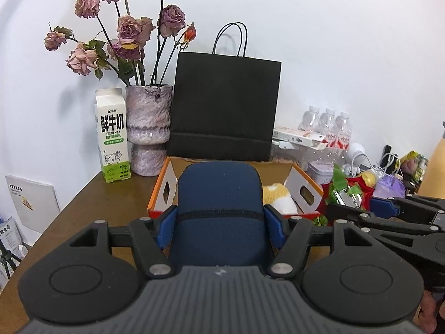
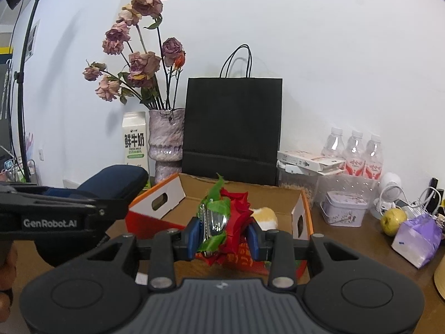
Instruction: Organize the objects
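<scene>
Brown wood worktop runs back to a plain white wall, and both hands are carrying loads above its near part.

Nearest in the left wrist view, the left gripper has its jaws about half spread and pinching a dark blue padded case by its two sides, with the case standing up in front of the lens. In the right wrist view, the right gripper has narrower jaws clamped on a red artificial rose with green leaves and a shiny silver clip-like part.

Just beyond both loads sits an open cardboard box with orange edges and cut-out handles. A yellow and white plush item already lies inside.

My reading is that the step in hand is bringing both items to the box. The next move calls for getting each load over the box rim and lowering it in before letting go, keeping clear of the plush and of the other gripper.

Behind the box stand a black paper bag, a vase of dried roses and a milk carton.
</scene>
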Demonstrator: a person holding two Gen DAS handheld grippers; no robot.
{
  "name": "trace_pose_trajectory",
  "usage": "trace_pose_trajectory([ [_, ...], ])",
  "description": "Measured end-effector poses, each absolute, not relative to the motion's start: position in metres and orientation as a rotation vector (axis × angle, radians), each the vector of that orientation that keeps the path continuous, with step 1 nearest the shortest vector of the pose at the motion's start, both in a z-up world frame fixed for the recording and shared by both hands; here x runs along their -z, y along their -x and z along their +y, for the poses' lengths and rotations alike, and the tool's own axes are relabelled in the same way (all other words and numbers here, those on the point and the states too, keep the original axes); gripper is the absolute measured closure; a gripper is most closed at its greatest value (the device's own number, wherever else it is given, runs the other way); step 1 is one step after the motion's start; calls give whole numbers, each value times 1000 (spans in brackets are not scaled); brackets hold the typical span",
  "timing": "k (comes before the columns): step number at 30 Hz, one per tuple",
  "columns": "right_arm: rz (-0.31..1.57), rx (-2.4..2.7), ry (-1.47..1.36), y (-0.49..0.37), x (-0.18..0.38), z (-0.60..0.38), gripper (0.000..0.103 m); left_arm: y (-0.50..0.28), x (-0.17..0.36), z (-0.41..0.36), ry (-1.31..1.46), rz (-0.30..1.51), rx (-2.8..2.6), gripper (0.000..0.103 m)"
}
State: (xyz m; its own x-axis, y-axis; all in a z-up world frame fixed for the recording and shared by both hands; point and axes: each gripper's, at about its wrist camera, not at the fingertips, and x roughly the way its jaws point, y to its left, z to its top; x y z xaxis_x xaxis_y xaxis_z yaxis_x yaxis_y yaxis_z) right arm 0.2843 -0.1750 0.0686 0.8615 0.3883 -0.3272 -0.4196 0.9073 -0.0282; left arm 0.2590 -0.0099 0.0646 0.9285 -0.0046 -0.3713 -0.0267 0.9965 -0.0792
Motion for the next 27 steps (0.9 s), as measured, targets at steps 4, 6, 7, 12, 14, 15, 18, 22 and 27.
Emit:
trace_pose_trajectory([
  [4,312,-429,89,-301,-76,-172,69,-275,-68,-11,95,374,-22,37],
  [6,309,-431,88,-310,-78,-171,69,-284,-70,-11,102,368,-28,37],
  [7,307,-433,87,-314,-79,-170,69,-288,-71,-12,105,365,-31,37],
  [12,307,-447,81,-334,-82,-166,69,-310,-72,-13,116,359,-43,37],
  [14,308,-452,81,-342,-82,-163,69,-318,-72,-13,119,361,-46,37],
  [15,310,-453,82,-346,-82,-162,69,-322,-72,-13,120,362,-49,37],
  [18,319,-460,86,-359,-81,-158,69,-335,-72,-13,127,364,-56,37],
  [22,328,-460,88,-374,-80,-155,69,-351,-71,-11,134,364,-65,37],
  [27,344,-463,87,-394,-77,-150,69,-371,-69,-8,133,374,-77,37],
])
